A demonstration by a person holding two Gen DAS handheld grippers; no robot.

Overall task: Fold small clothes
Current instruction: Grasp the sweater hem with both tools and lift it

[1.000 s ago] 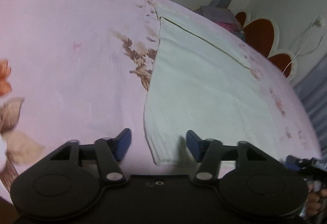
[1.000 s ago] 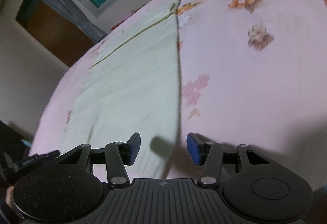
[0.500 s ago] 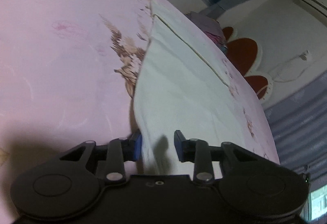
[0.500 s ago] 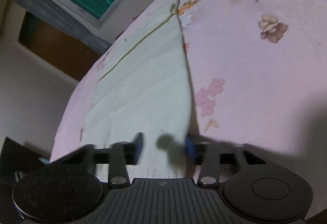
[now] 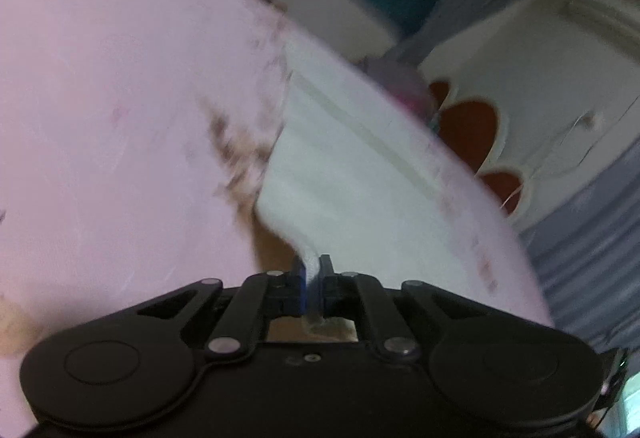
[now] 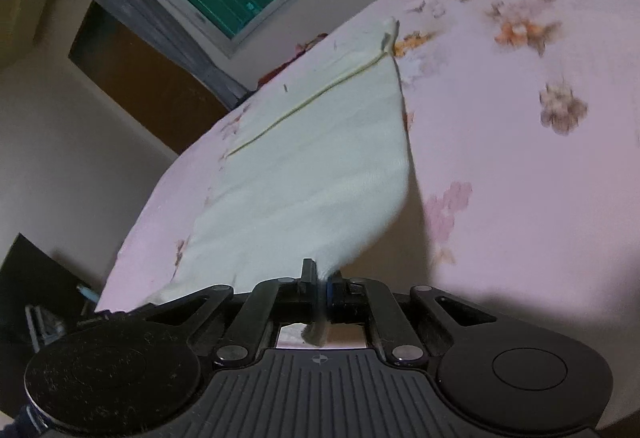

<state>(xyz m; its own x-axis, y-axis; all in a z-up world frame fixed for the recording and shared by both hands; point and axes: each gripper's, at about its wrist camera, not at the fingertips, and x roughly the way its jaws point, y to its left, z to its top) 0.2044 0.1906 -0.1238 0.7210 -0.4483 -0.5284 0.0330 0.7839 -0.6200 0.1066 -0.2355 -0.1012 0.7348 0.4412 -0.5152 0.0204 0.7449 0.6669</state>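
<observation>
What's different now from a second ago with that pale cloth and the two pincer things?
Both jaws have just been closing and now pinch the pale garment: the left hand-held gripper holds its near left corner, the right hand-held gripper its near right corner. Both corners have lifted slightly off the pink bedsheet. The rest of the garment lies flat as before, far edge unmoved.

Right tongs (image 6: 319, 280) pinching pale cloth (image 6: 320, 174) corner, floral bedsheet (image 6: 520, 158)

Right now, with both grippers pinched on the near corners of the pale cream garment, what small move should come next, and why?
Probably lift both corners together and carry them toward the far hem. The left gripper and right gripper have just closed on the pale cream ribbed garment, its near edge already off the pink floral bedsheet.
</observation>
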